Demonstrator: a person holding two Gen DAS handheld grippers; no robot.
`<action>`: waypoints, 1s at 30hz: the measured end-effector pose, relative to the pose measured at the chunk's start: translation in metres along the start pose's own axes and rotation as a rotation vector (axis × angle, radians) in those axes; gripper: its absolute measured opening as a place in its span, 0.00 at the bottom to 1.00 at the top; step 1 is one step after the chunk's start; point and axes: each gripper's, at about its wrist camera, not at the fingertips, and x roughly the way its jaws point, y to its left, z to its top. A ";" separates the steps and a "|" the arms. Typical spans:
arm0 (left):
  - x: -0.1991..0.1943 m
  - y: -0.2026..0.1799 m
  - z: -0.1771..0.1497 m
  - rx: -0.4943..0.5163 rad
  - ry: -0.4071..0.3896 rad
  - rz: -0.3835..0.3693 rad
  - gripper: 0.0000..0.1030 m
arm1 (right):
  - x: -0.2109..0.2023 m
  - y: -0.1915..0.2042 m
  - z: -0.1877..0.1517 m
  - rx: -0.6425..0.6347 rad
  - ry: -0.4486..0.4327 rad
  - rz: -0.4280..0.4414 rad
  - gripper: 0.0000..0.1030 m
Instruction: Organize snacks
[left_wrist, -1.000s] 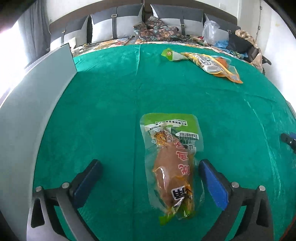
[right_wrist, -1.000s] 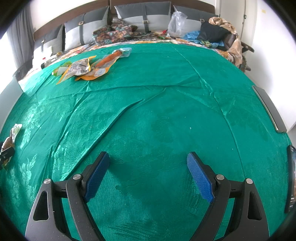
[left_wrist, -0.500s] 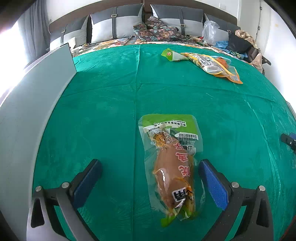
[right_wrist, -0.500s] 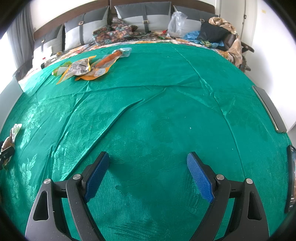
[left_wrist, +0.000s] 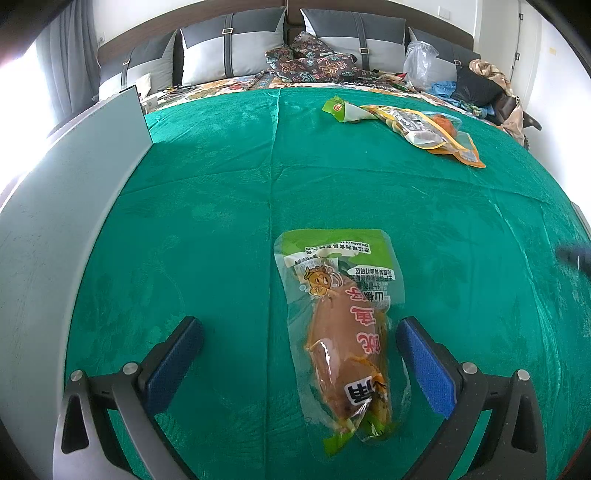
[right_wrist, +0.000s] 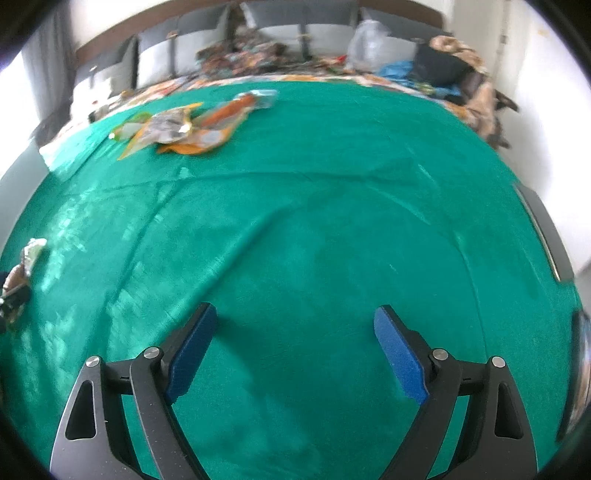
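Green cloth (left_wrist: 207, 206) underneath. Left gripper (left_wrist: 299, 343) spread wide; snack pouch (left_wrist: 343, 328) lies flat between fingers, nearer right pad (left_wrist: 424, 365). Centre over pouch, then close gently. Right gripper (right_wrist: 295, 343) spread, empty.

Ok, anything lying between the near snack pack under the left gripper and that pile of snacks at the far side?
No. In the left wrist view only bare green cloth separates the near snack pack from the far pile.
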 end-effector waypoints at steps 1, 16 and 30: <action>0.000 0.000 0.000 0.000 0.000 0.000 1.00 | -0.001 0.005 0.010 -0.003 -0.017 0.021 0.86; 0.000 0.000 0.000 0.000 0.000 0.000 1.00 | 0.122 0.125 0.207 -0.123 0.157 0.107 0.86; 0.000 0.001 0.000 -0.001 -0.001 0.000 1.00 | 0.145 0.143 0.192 -0.116 0.224 0.027 0.61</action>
